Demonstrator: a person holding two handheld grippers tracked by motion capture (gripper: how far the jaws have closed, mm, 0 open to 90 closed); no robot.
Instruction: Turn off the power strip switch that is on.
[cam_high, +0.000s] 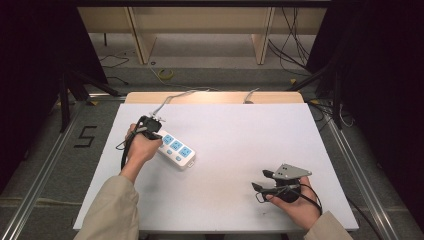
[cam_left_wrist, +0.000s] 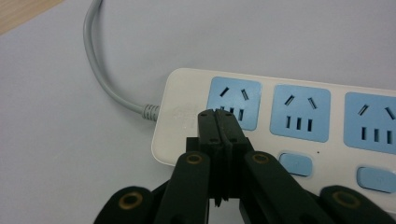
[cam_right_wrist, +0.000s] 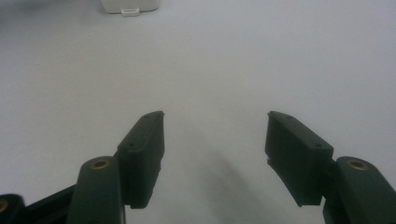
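- On the white table (cam_high: 235, 150), the power strip (cam_left_wrist: 280, 121) lies at the left, cord end toward the far edge.
- Left gripper (cam_left_wrist: 217, 114), jaws pressed together and empty, rests its tip by the first blue socket (cam_left_wrist: 233, 102); press straight down, gently.
- Right gripper (cam_right_wrist: 215, 135) waits well apart, jaws spread.

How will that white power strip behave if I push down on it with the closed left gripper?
The power strip lies flat and long on the table, so it probably won't tip. Its smooth plastic may slide on the smooth surface. The grey cord looks bendy and may drag slightly. The left gripper is shut over its cord end.
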